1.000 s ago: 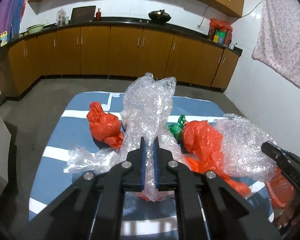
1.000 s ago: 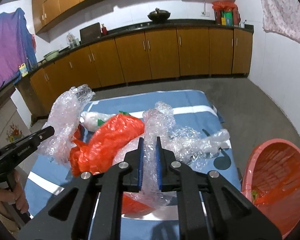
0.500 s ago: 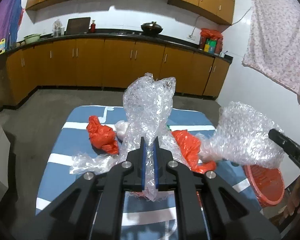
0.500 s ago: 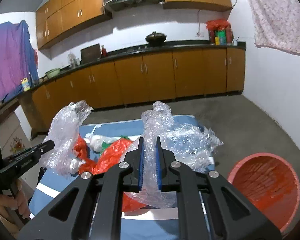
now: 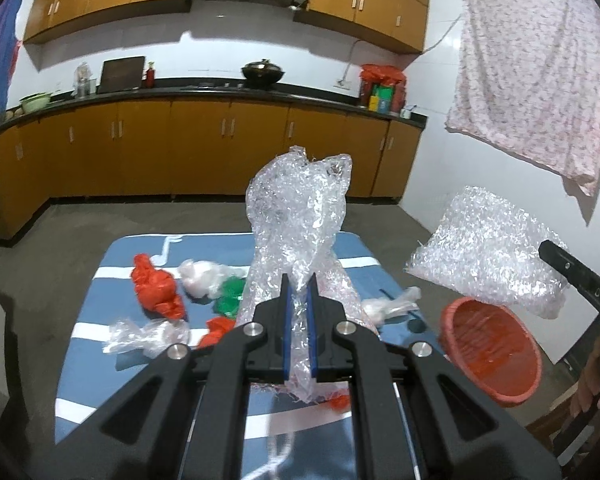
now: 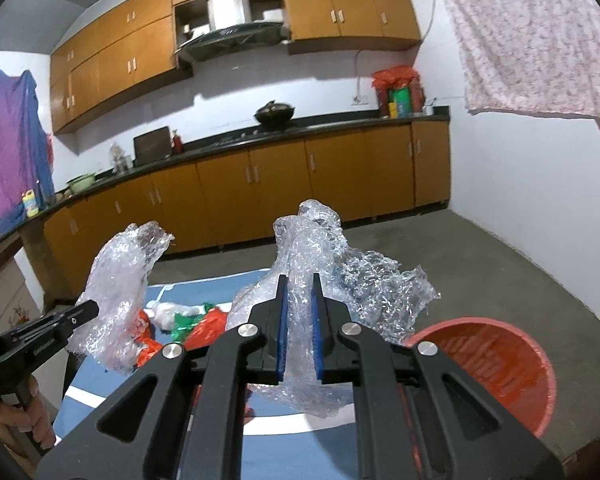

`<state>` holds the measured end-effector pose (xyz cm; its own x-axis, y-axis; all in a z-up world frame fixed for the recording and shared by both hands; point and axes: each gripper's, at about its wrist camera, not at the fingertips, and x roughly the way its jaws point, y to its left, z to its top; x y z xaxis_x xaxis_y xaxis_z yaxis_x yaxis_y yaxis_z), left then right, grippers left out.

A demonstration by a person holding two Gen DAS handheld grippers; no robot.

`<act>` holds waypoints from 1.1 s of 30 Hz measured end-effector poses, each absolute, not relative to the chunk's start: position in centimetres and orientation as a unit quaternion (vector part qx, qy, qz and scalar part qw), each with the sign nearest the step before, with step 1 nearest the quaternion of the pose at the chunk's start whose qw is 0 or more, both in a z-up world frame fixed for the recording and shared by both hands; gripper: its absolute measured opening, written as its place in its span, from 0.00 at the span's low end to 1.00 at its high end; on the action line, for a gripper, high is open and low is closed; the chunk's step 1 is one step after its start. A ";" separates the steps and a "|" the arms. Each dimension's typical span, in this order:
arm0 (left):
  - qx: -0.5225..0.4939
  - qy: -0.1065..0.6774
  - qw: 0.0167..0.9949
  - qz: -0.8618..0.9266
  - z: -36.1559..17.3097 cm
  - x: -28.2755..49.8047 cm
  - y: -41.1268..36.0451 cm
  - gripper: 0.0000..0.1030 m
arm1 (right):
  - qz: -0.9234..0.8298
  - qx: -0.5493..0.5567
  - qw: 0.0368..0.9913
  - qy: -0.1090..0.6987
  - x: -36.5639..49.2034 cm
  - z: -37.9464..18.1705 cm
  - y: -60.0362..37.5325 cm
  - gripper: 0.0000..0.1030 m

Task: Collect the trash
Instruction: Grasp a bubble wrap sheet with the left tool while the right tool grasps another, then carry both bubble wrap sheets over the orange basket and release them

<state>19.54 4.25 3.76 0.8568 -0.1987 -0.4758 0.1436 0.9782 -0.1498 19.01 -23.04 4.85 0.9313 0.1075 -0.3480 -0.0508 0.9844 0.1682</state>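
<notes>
My left gripper [image 5: 299, 286] is shut on a tall crumpled piece of bubble wrap [image 5: 300, 216] and holds it high above the blue striped table [image 5: 100, 340]. My right gripper [image 6: 299, 286] is shut on a second bubble wrap sheet [image 6: 364, 280], raised beside the red basket [image 6: 496, 364] at the table's right. In the left wrist view that sheet [image 5: 488, 260] hangs just above the basket [image 5: 492, 352]. On the table lie a red bag [image 5: 156, 286], a green bag [image 5: 230, 296] and clear plastic wads [image 5: 148, 336].
Wooden kitchen cabinets [image 5: 204, 148] and a dark counter run along the back wall. A floral cloth [image 5: 532, 76] hangs on the right wall. The grey concrete floor [image 6: 500, 264] surrounds the table. A person's hand [image 6: 28, 416] grips the left tool.
Both grippers have lifted their bubble wrap well up off the table. The right sheet has moved right, over toward the red basket. The trash left on the table now looks smaller and lower.
</notes>
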 end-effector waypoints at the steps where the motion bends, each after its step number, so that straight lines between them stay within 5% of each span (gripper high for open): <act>1: -0.054 0.251 0.962 -0.094 3.9 19.4 3.8 0.08 | 0.035 0.078 0.980 0.177 18.6 4.9 -23.2 0.10; 33: -0.012 0.308 0.903 -0.298 -1.2 20.2 -19.3 0.08 | -0.153 0.103 0.964 0.194 13.6 1.1 -37.8 0.10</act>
